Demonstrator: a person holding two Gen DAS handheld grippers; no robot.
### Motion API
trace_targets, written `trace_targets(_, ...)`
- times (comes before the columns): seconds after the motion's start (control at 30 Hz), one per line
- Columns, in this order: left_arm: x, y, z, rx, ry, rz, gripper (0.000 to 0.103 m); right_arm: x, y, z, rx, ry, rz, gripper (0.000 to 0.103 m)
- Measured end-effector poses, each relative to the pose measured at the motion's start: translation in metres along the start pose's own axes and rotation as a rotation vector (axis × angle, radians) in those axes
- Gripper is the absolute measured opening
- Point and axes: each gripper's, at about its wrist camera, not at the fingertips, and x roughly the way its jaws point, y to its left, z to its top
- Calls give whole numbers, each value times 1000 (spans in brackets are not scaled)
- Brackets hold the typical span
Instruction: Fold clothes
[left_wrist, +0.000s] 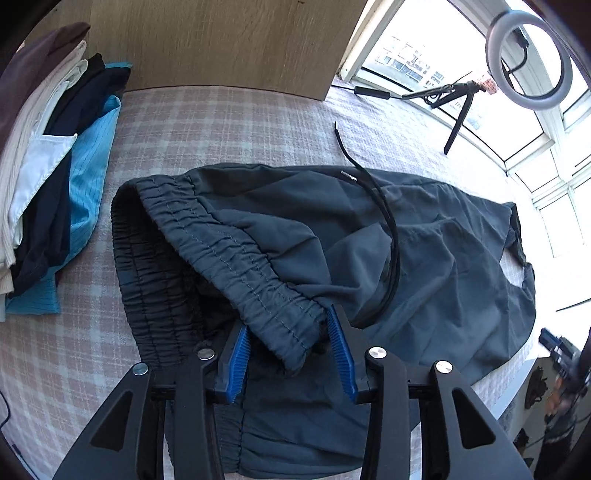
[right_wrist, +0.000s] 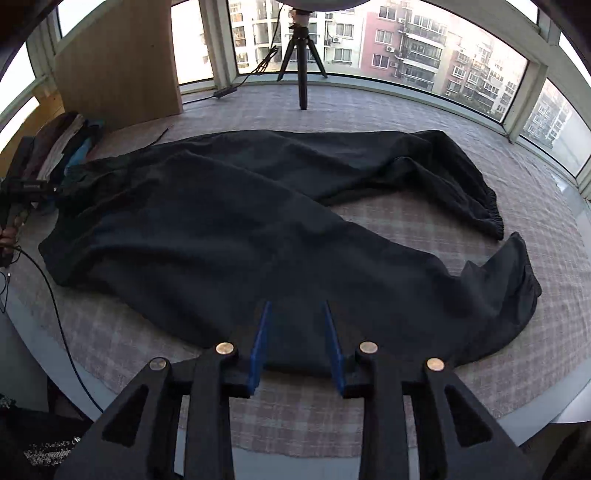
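Plaid tabletop (right_wrist: 480, 369) carrying dark pants (right_wrist: 258, 229), legs sprawling.
Left gripper (left_wrist: 291, 347) straddling elastic waistband (left_wrist: 236, 254), jaws wide; right gripper (right_wrist: 297, 347) hovering, gaping; fabric limp, slippery.

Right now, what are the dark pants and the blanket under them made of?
The pants look like thin, smooth woven cloth, maybe nylon or polyester: matte, finely creased, with a gathered elastic waistband and a black drawstring. The checked cover looks like soft woven cotton, dull with a plaid weave. Neither can be told for sure by sight.
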Motion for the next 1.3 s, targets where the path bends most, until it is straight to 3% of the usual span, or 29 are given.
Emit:
trace_targets(0.2, 15, 26, 31, -61, 6, -13, 41, 39, 49, -1, -70, 35, 25, 29)
trace_targets(0.23, 19, 31, 35, -68, 5, -1, 37, 41, 49, 1, -60, 28, 3, 29)
trace_targets(0.27, 23, 35, 40, -75, 1, 11, 17, 43, 48, 3, -49, 22, -13, 29)
trace_targets(0.3, 24, 37, 45, -77, -2, 21, 8, 44, 45, 4, -33, 25, -15, 29)
trace_targets(0.37, 18, 38, 55, -53, -26, 48, 5, 49, 39, 7, -6, 44, -17, 29)
trace_targets(0.5, -18, 42, 91, 47, -169, 124, 7, 53, 29, 7, 19, 71, -66, 29)
trace_targets(0.57, -14, 53, 110, 40, -132, 156, 19, 56, 26, 6, 34, 94, -71, 29)
trace_targets(0.63, -4, 61, 116, 54, -65, 212, 23, 59, 26, 4, 38, 118, -70, 29)
trace_targets(0.7, -11, 64, 104, 76, -59, 215, 23, 57, 29, 2, 18, 121, -64, 29)
trace_targets(0.8, -33, 70, 66, 88, -57, 134, 25, 52, 34, 0, -25, 112, -52, 29)
trace_targets(0.83, -37, 71, 49, 93, -45, 96, 31, 50, 35, -1, -35, 109, -44, 29)
trace_targets(0.87, -40, 71, 32, 101, -26, 67, 38, 49, 36, -1, -41, 105, -27, 29)
trace_targets(1.03, -32, 67, -49, 122, 93, 14, 38, 49, 50, 0, -108, 99, 42, 29)
trace_targets(1.13, -21, 66, -75, 114, 126, 5, 38, 49, 68, 2, -169, 103, 52, 35)
trace_targets(1.3, -14, 69, -85, 69, 124, -32, 36, 49, 89, 6, -213, 97, 66, 35)
